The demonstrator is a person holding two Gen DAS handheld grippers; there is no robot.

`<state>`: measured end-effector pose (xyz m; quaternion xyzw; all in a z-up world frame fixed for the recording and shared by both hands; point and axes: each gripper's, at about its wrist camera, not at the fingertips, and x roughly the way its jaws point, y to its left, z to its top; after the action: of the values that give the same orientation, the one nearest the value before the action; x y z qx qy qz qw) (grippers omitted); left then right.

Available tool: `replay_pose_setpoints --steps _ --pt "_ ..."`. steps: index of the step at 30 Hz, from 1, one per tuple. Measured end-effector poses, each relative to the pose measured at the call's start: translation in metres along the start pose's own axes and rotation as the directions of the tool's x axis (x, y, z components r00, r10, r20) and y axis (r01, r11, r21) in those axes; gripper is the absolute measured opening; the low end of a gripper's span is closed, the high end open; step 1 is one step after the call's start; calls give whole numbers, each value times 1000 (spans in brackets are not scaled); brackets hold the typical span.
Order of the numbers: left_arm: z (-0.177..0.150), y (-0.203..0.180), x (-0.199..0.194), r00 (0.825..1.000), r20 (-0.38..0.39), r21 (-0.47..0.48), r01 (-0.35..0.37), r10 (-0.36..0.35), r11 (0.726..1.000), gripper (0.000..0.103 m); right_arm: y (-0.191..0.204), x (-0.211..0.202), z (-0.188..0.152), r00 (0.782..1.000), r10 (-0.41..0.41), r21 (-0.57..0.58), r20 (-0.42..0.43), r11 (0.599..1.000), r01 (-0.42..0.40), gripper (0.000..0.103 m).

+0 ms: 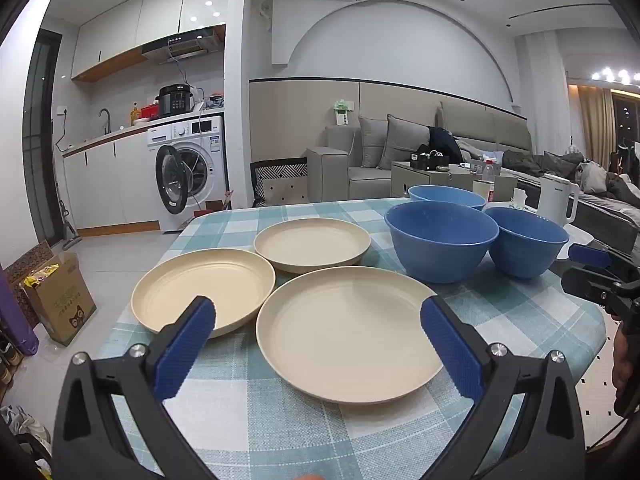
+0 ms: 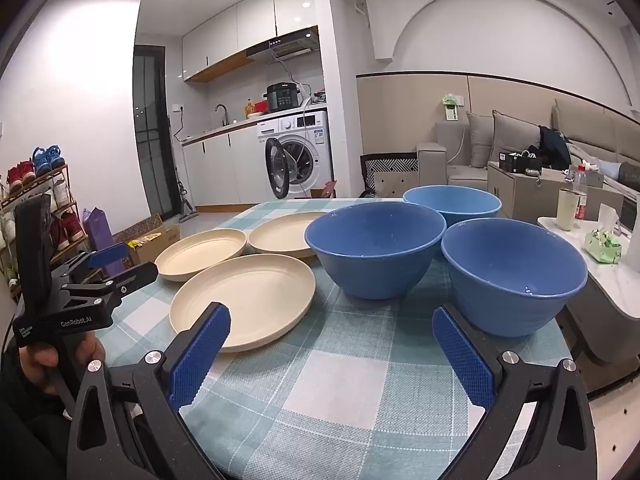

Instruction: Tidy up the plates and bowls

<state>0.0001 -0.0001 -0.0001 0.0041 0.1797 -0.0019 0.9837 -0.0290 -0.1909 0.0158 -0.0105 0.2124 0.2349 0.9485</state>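
Note:
Three cream plates lie separately on the checked tablecloth (image 1: pixel 280 420): a near plate (image 1: pixel 348 332) (image 2: pixel 244 300), a left plate (image 1: pixel 200 288) (image 2: pixel 200 252) and a far plate (image 1: pixel 312 242) (image 2: pixel 280 234). Three blue bowls stand upright to their right: a middle bowl (image 1: pixel 440 240) (image 2: pixel 376 252), a near-right bowl (image 1: pixel 528 244) (image 2: pixel 516 276) and a far bowl (image 1: pixel 446 196) (image 2: pixel 452 202). My left gripper (image 1: pixel 318 316) hovers open before the near plate, nothing between its fingers. My right gripper (image 2: pixel 332 324) is open and empty, short of the bowls.
A white kettle (image 1: pixel 556 200) and a cup (image 2: pixel 568 208) stand on a side table (image 2: pixel 600 272) to the right. A cardboard box (image 1: pixel 60 296) sits on the floor at the left. A washing machine (image 1: pixel 188 168) and sofa (image 1: pixel 380 156) lie beyond.

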Motion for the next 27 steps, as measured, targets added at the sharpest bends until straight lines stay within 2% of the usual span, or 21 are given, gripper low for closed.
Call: replay_pose_setpoints --steps 8,10,27 --pt "0 -5 -4 1000 -4 0 4 -4 1000 103 0 0 0 1000 -1 1 1 1000 1 103" --pt "2 8 -6 1000 -4 -22 1 -1 1000 103 0 0 0 1000 -1 0 1 1000 1 103" --pt "1 -1 1 999 1 27 -40 40 999 103 0 1 -3 1000 -6 0 2 1000 7 103"
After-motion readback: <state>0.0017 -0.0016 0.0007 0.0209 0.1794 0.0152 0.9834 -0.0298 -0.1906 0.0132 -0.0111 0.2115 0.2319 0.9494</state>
